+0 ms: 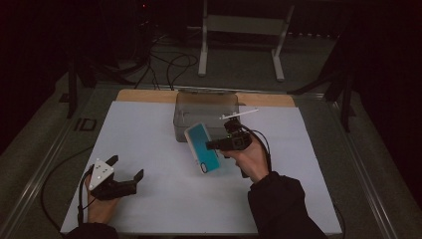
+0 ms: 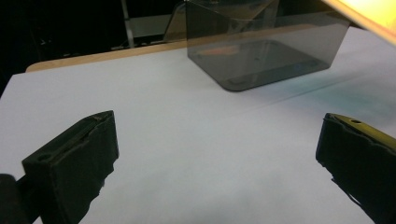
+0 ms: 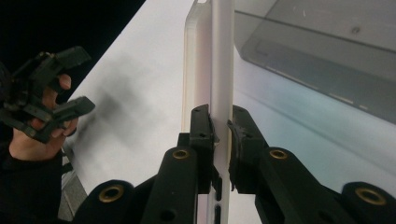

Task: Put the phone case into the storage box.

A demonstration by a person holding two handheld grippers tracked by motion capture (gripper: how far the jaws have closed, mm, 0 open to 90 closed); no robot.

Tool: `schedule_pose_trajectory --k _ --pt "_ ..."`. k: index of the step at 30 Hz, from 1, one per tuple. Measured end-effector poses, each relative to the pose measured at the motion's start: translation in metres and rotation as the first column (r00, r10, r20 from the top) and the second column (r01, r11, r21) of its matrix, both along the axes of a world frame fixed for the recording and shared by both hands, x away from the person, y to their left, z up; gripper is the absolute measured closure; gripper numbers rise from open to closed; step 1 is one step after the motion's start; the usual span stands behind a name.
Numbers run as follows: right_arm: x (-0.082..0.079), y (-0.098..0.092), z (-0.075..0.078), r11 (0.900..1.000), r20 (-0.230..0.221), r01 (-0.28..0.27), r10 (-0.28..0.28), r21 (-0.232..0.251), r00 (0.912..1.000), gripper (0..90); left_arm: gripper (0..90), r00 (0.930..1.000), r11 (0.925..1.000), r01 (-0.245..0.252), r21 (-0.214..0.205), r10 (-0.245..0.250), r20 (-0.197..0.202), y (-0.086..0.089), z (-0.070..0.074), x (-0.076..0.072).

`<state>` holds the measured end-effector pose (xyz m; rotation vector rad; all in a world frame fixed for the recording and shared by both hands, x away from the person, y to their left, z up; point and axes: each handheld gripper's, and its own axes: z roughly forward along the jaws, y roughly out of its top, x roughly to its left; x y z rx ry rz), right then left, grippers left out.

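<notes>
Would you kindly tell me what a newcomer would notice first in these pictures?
The teal phone stands out, clamped edge-on in the right gripper above the middle of the white table. Just behind it sits a smoky see-through box. The left gripper waits open at the near left corner.

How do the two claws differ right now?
The left claw stands wide open with nothing between its jaws; the right claw is shut on a teal phone. The left hovers low over the white sheet; the right holds the phone up beside the clear box. Both are black and hand-held.
</notes>
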<state>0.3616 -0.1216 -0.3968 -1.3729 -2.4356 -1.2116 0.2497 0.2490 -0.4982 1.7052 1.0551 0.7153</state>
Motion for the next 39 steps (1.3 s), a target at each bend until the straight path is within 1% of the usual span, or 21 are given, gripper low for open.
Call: schedule_pose_trajectory --k 5,11,19,24,39 --pt "0.003 0.003 0.006 1.0 0.009 0.007 -0.007 0.004 0.9999 82.3 0.1 1.0 1.0 -0.002 0.003 0.002 -0.001 -0.001 0.0 0.0" --pt "0.008 0.006 0.009 0.9998 0.018 0.018 -0.019 0.009 0.9997 82.3 0.1 0.9998 0.9998 -0.018 0.004 0.018 0.01 0.001 -0.001 0.0" --pt "0.016 0.008 0.013 0.999 0.012 0.039 -0.039 0.02 0.9992 82.3 0.1 0.9998 0.9998 -0.019 0.008 0.019 0.008 -0.002 -0.002 0.001" --pt "0.021 0.009 0.017 0.9984 0.006 0.049 -0.05 0.027 0.9988 82.3 0.1 0.9996 0.9996 -0.026 -0.007 0.026 0.015 0.0 -0.002 0.001" --pt "0.038 0.009 0.027 0.9958 0.0 0.079 -0.079 0.047 0.9969 82.3 0.1 0.9991 0.9993 -0.037 -0.005 0.037 0.019 0.0 -0.002 0.0"
